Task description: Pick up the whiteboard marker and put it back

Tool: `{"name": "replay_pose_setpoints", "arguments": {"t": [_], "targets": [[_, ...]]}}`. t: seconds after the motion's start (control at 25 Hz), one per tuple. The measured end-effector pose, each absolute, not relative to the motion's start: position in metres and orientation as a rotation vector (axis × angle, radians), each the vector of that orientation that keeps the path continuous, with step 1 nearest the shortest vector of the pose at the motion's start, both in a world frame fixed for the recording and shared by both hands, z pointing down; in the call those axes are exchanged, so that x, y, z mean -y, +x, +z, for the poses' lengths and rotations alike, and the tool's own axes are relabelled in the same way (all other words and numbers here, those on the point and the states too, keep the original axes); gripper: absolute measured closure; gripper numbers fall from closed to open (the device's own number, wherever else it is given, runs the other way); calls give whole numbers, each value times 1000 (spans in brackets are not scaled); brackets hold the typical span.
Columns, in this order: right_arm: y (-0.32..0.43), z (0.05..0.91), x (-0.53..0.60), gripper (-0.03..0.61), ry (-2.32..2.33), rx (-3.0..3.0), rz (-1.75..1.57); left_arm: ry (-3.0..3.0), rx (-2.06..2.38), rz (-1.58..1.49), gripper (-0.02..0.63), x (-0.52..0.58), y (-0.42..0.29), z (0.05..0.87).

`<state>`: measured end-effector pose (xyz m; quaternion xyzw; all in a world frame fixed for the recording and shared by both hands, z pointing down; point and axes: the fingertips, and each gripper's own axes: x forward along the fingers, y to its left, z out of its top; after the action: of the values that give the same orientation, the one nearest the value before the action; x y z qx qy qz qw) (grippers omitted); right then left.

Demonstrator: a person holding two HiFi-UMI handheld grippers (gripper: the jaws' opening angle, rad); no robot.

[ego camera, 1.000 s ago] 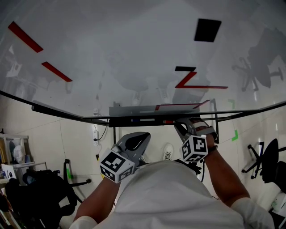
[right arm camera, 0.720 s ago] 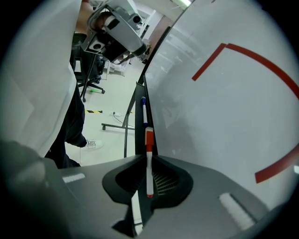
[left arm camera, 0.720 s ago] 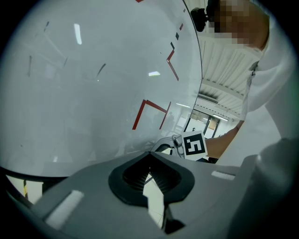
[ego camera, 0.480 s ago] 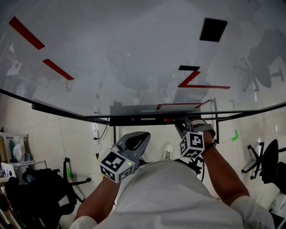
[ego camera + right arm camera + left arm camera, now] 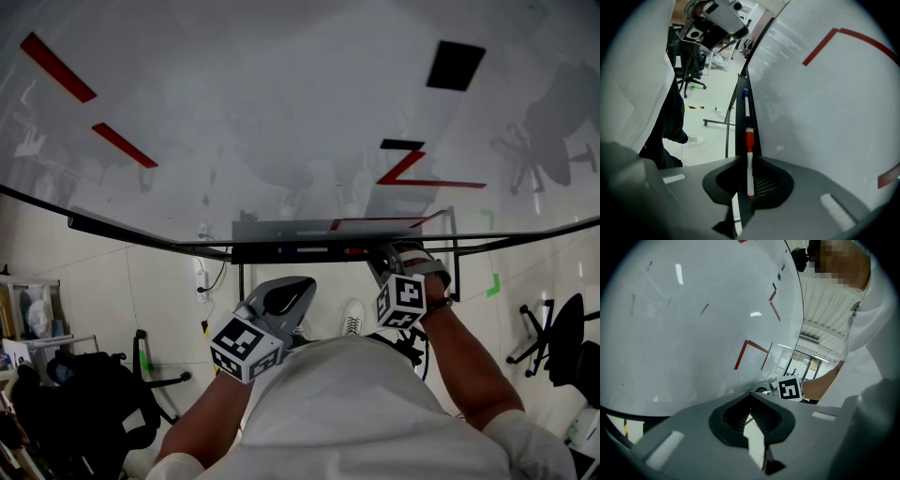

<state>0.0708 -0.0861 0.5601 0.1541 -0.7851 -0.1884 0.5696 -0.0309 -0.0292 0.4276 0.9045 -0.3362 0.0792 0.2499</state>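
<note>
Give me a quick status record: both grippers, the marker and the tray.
right gripper: shut on the marker, at the tray
marker: red cap pointing away from the gripper, lined up along the tray; whether it rests on it is unclear
tray: dark ledge under the whiteboard, with a blue marker lying further along
left gripper: shut, nothing between the jaws, away from the tray

In the head view we can't see the jaws of the right gripper [image 5: 386,262]; its marker cube covers them. The white whiteboard marker with red cap [image 5: 749,159] is too small to pick out there. The glossy white whiteboard [image 5: 281,112] runs off the head view's top and sides. We can't tell where the blue-capped marker [image 5: 746,101] ends.
</note>
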Motion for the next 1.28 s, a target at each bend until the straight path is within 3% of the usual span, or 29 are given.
{"name": "replay_pose_setpoints", "arguments": {"t": [0.52,0.8,0.92,1.28], "targets": [[70,553,85,518,390,1869,-412,2469,894,219,597,31,-27,427],[71,549,85,538,414,1879,-397,2474,894,220,597,33,-26,426],[69,541,82,577,445,1926,-348,2473,892,223,597,33,-25,427],[65,511,69,577,528,2058,-225,2474,886,231,597,34,-20,428]]}}
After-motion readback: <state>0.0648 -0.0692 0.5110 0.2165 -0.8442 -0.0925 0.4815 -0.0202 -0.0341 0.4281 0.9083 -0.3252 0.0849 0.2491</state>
